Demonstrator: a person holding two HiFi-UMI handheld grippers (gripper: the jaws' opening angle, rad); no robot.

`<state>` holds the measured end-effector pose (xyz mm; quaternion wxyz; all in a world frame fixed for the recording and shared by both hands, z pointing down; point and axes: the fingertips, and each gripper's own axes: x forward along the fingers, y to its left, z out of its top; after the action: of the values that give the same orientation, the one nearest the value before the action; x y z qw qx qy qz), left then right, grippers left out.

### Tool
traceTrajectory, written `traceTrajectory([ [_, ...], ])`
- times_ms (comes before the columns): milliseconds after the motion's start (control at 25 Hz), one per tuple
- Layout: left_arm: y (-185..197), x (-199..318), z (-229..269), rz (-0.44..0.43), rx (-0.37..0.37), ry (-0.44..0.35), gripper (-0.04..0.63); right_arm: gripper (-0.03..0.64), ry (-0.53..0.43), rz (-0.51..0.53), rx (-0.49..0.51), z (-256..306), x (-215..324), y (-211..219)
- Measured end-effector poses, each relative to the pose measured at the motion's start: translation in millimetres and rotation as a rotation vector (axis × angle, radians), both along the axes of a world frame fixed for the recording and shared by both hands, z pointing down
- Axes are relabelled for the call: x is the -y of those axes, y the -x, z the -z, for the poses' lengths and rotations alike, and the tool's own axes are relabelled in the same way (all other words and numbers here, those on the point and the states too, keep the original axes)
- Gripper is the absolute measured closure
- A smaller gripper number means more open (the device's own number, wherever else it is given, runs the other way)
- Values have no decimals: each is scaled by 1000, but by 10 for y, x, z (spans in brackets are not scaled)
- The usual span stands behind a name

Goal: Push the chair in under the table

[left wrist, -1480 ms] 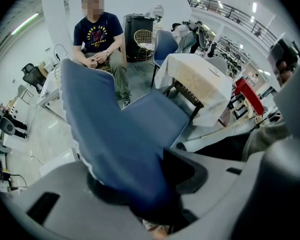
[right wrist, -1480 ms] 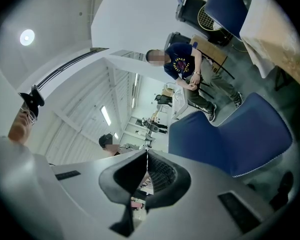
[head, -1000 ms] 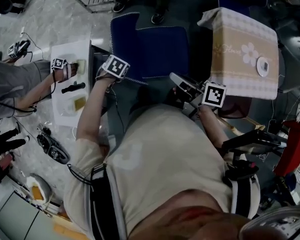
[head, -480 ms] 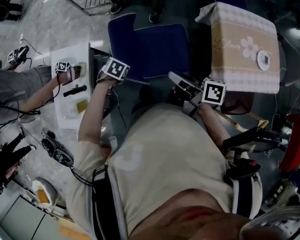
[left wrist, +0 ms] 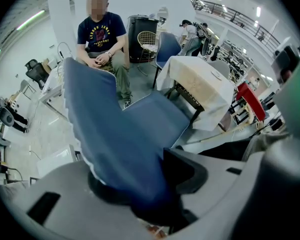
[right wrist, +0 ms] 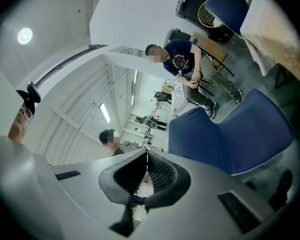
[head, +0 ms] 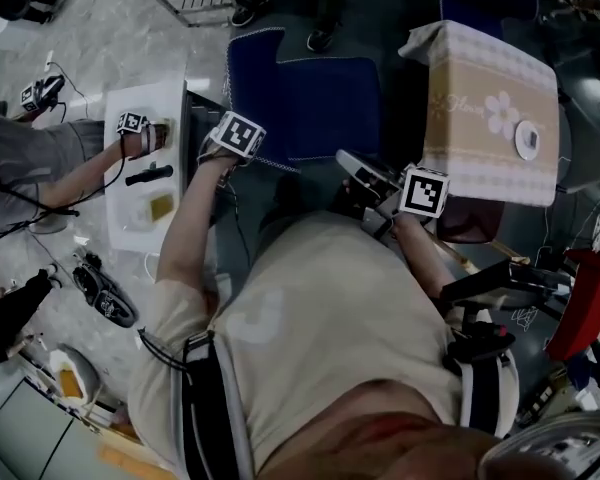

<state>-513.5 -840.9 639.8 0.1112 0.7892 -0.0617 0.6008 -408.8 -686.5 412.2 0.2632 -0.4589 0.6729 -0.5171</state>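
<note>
Jaws of the left gripper [left wrist: 140, 184] are clamped on the top edge of the backrest of the blue chair [left wrist: 120, 129]. In this left gripper view the seat points toward the table [left wrist: 202, 86], just beside its draped edge and not under it.

Right gripper view: the right gripper [right wrist: 147, 176] has its jaws pressed together with nothing between them. It sits on the near side of the chair from the table and is apart from both.

Head view: the chair stands left of the table with its seat near the tablecloth [head: 480, 133].

I judge the grip complete and the push not yet begun. The next move calls for a steady, straight shove on the backrest toward the table, keeping the seat clear of the table legs.

Script on the tablecloth appears to read "Flower". No other print is legible.
</note>
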Motion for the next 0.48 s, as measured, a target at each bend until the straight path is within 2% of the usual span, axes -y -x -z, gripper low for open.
traceTrajectory([
  [360, -33, 188, -13, -17, 3, -15, 405, 604, 39, -12, -3, -89, -5, 42],
  [480, -86, 186, -26, -23, 4, -17, 405, 604, 46, -58, 5, -113, -78, -58],
])
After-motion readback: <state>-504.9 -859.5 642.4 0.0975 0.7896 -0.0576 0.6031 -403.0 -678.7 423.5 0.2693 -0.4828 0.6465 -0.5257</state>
